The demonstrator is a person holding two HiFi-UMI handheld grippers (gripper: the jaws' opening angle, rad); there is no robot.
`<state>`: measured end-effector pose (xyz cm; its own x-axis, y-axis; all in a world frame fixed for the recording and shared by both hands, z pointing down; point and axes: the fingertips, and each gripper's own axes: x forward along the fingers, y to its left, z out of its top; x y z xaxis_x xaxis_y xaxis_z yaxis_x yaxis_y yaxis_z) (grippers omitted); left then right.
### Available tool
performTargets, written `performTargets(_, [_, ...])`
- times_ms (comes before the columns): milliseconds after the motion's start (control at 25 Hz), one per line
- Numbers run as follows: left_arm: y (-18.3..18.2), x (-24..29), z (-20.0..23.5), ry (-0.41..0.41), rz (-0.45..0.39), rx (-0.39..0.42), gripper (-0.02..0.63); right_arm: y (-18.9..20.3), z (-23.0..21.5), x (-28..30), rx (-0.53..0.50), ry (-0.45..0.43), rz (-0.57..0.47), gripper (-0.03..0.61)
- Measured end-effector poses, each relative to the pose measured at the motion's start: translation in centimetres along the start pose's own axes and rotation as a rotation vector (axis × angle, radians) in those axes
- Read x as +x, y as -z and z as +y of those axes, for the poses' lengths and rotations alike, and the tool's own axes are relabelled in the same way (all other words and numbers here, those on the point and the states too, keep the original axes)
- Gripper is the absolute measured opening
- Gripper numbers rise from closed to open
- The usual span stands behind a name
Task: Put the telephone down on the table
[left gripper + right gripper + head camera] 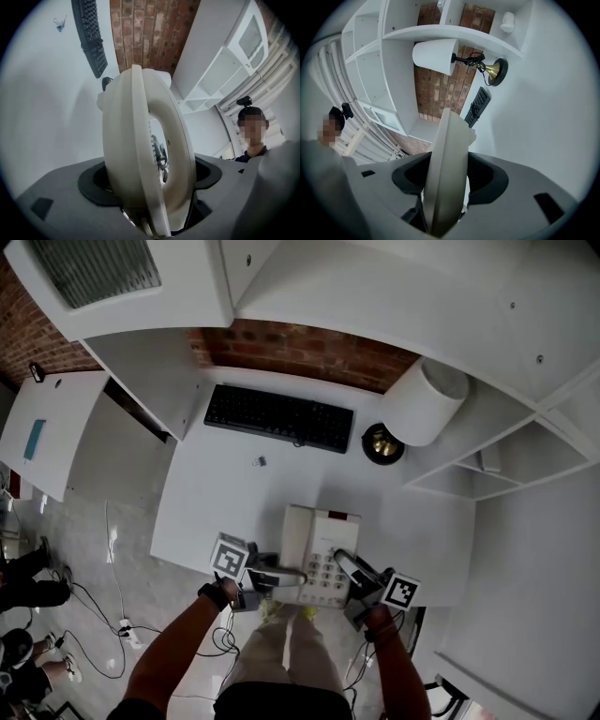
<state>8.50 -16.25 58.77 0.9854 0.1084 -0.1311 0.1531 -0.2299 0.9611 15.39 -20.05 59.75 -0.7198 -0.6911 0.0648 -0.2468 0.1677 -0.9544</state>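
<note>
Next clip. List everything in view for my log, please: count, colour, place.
telephone: one, cream, at the table's near edge, between both grippers
keyboard: one, black, table's far side
lamp: one, white shade, brass base, table's far right
clip: one, small, dark, mid-table
table: one, white
shelves: white, right of table
brick wall: red-brown, behind table
left gripper: one, grey, shut on telephone's left side
right gripper: one, grey, shut on its right side

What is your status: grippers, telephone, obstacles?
Left gripper and right gripper shut on cream plastic desk telephone, one each side. Telephone over near edge of white table. Black computer keyboard far behind, not blocking.
</note>
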Motion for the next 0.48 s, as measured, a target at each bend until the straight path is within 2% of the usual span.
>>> performTargets(120, [-0.5, -0.1, 1.2, 0.002, 0.002, -0.005, 0.430, -0.2, -1.3, 0.6, 0.012, -0.007, -0.008, 0.215])
performTargets(280, [-0.9, -0.1, 3.0, -0.011, 0.001, 0.043, 0.430, -0.4, -3.4, 1.1, 0.008, -0.011, -0.003, 0.212])
performTargets(480, [-0.6, 0.1, 5.7, -0.005, -0.016, -0.012, 0.430, -0.3, -5.5, 1.4, 0.050, 0.000, 0.001, 0.212])
